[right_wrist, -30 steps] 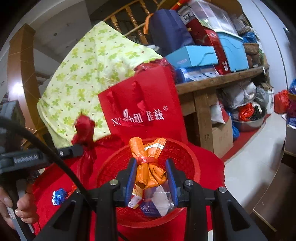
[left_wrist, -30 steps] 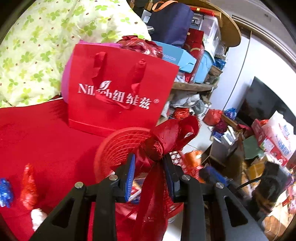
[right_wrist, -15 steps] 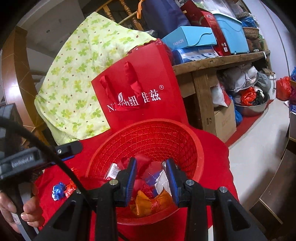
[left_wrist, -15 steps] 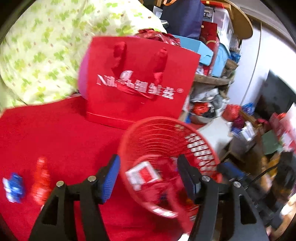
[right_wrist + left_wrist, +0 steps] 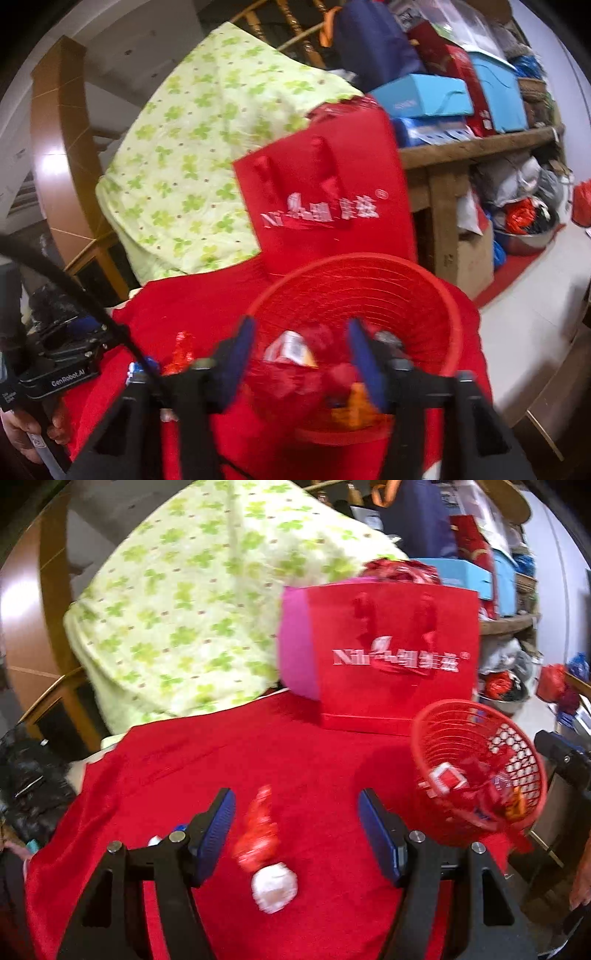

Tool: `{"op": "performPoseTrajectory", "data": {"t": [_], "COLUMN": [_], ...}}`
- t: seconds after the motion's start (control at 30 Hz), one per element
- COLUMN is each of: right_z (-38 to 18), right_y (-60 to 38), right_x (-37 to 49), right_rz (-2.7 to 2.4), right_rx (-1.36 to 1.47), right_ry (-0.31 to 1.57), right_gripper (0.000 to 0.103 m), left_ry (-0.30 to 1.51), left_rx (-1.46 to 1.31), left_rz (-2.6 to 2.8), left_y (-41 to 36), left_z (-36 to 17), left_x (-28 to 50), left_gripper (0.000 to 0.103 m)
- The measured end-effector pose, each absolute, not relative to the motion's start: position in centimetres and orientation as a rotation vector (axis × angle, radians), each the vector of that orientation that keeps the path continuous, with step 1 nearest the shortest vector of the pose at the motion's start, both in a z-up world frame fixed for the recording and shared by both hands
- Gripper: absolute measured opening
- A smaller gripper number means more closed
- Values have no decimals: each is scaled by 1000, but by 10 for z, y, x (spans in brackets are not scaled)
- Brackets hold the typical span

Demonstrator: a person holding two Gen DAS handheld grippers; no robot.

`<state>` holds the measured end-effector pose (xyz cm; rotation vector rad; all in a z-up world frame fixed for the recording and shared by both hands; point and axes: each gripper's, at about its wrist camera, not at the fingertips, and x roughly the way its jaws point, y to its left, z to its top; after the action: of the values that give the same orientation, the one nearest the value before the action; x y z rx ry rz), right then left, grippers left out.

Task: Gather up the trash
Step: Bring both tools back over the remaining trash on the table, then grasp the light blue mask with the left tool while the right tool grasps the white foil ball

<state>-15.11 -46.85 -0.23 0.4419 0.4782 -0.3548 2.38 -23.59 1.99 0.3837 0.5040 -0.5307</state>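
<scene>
A red mesh basket (image 5: 524,746) (image 5: 436,291) holding several wrappers stands on the red cloth (image 5: 229,760) at its right end. My left gripper (image 5: 295,830) hangs open over the cloth, left of the basket, its jaws held wide. Between and below its fingers lie a red wrapper (image 5: 258,830) and a white crumpled ball (image 5: 275,886), neither touched. My right gripper (image 5: 299,354) hovers over the basket with its jaws opening and nothing pressed between them. An orange wrapper (image 5: 354,402) lies in the basket under it. A blue wrapper (image 5: 142,363) rests on the cloth beside the red one (image 5: 183,350).
A red paper bag (image 5: 399,657) stands behind the basket. A green-patterned quilt (image 5: 192,609) is heaped at the back left. A wooden shelf (image 5: 480,144) with boxes stands to the right, above a tiled floor (image 5: 532,306). A hand (image 5: 22,432) holds the left gripper's body.
Both grippers let go of their trash, which dropped into the basket, and their jaws opened. The left gripper swung left, away from the basket, over the wrappers on the cloth.
</scene>
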Motion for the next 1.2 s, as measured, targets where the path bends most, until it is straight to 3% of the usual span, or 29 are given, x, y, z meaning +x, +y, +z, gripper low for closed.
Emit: {"op": "performPoseTrajectory", "data": {"t": [0.6, 1.2], "right_z": [16, -8], "right_y": [-361, -288], "right_x": [-96, -53], "right_rz": [-173, -15], "right_rx": [283, 228], "right_ry": [515, 623], "right_gripper": [64, 64], "left_ry": [513, 611], "left_rx": [274, 196], "left_rz": [-350, -237], "left_y": [-124, -50], "left_z": [23, -17], "left_x": [42, 69], "left_gripper": [70, 70]}}
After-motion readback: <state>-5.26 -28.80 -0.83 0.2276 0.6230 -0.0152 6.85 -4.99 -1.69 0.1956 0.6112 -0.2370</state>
